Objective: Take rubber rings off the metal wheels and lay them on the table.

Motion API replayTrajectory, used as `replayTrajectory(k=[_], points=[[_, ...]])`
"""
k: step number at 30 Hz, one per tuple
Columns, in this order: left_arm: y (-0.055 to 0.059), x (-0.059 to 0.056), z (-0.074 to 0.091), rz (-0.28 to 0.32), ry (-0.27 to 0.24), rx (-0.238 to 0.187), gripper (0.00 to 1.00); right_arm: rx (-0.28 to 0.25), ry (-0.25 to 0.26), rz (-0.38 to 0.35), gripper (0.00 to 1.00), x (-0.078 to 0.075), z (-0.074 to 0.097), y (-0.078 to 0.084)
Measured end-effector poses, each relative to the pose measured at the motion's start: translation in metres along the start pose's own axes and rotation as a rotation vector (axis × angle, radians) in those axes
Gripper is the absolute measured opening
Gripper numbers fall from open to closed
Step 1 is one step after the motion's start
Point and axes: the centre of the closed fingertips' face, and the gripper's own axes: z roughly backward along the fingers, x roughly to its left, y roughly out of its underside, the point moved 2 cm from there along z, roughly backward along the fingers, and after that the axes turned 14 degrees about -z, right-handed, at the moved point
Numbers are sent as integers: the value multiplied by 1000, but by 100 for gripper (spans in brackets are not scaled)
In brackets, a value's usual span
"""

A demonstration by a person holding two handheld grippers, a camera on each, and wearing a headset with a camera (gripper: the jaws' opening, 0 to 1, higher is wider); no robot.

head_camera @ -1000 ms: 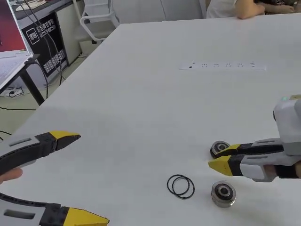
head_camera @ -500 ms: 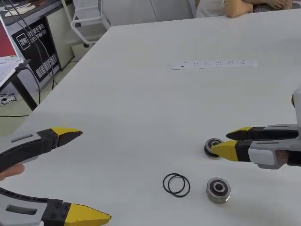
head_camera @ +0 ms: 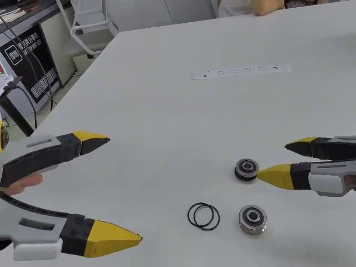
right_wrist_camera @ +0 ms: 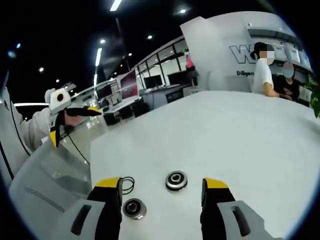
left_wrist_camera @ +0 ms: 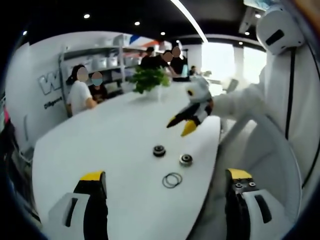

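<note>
- The white worktop (head_camera: 167, 111) carries everything; it runs off to a far edge where a person's arm rests.
- The left gripper (head_camera: 125, 189) is low at the left of the head view, held over the worktop; its yellow-tipped jaws are spread wide with nothing between them; it is well apart from the wheels and rings; a hand shows behind its upper jaw.
- The right gripper (head_camera: 272, 159) reaches in from the right edge of the head view; its jaws are parted and grip nothing; the lower yellow tip sits just beside the far wheel, and I cannot tell whether it touches.
- A white power strip (head_camera: 242, 71) lies flat further back on the worktop, well apart from the rest.
- The far wheel (head_camera: 246, 169) lies flat with a dark band round its edge; in the right gripper view it lies ahead, in line with the gap between that gripper's jaws.
- The near wheel (head_camera: 252, 217) lies flat closer to the person, with a pale metal edge; it is apart from the far wheel.
- Two black rubber rings (head_camera: 203, 216) lie flat on the worktop, overlapping each other, just left of the near wheel and not touching it.
</note>
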Motion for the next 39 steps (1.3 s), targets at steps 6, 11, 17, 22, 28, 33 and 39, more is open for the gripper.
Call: replayTrajectory(k=[6, 11, 17, 22, 28, 33, 39], points=[[-17, 11, -13, -47, 24, -20, 98, 7, 22, 34, 68, -8, 7, 6], [-26, 23, -30, -89, 10, -43, 99, 12, 36, 52, 72, -16, 9, 11], [-38, 28, -54, -124, 39, -73, 96, 43, 48, 115, 74, -24, 10, 18], [-46, 34, -73, -128, 49, -104, 94, 78, 53, 166, 74, -31, 8, 23], [-46, 43, -103, -134, 58, -105, 88, 119, 57, 216, 71, -36, 4, 32], [-48, 39, -129, -144, 98, -119, 83, 132, 50, 228, 68, -41, 2, 34], [-42, 40, -151, -129, 134, -119, 79, 111, 52, 230, 59, -45, -1, 32]])
